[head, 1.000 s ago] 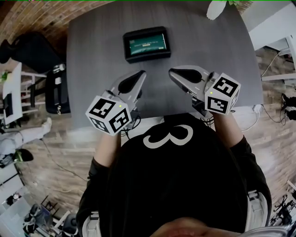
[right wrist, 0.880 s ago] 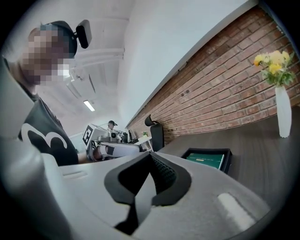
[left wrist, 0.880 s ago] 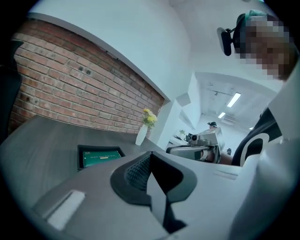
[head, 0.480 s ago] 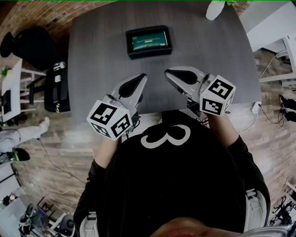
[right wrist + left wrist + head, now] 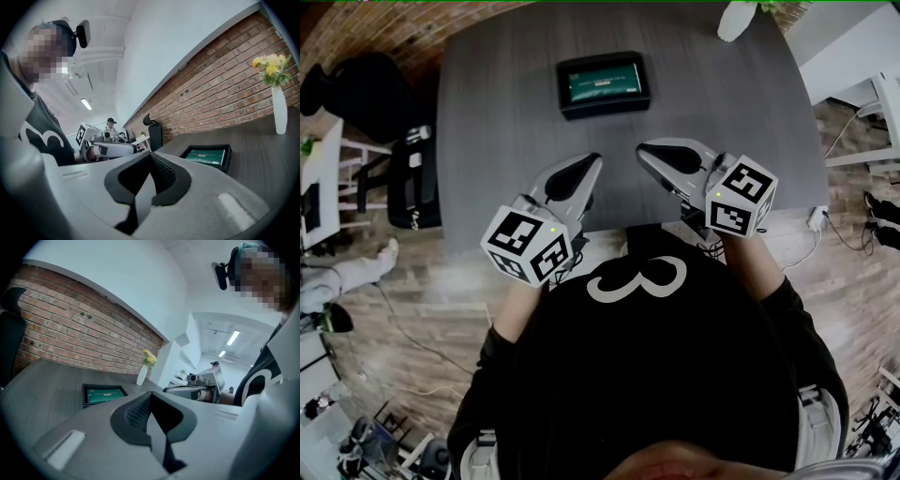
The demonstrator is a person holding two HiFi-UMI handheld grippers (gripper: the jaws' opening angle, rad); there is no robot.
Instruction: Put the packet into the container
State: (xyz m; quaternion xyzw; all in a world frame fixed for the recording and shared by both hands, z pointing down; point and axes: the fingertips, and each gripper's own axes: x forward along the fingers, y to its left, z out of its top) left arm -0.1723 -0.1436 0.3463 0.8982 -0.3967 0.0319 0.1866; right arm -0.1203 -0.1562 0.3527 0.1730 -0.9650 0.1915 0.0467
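**Both Grippers Closed, Packet Seated in Container**

Shows the left gripper (image 5: 589, 166) with its jaws pressed together, pad against pad. Shows the right gripper (image 5: 649, 152) in the same condition, pads meeting along a single seam. Positions both above the near part of the grey surface (image 5: 497, 122), side by side, with the tips angled toward each other but apart. Points each one roughly level toward the far edge.

Locates the packet (image 5: 602, 82), green and flat, lying inside the container (image 5: 565, 92). Identifies that container as a shallow black tray standing on the surface beyond the gripper tips, well apart from both and roughly centred between them. Leaves the packet's top face fully exposed in all three views.

Registers a white vase (image 5: 280, 110) upright near the far right corner of the surface, carrying yellow flowers (image 5: 269, 65). Backs the far side with a brick wall (image 5: 70, 329). Places a black chair (image 5: 154, 132) off the left end of the surface. Fills the lower head view with a black shirt (image 5: 656, 375) bearing a white numeral.
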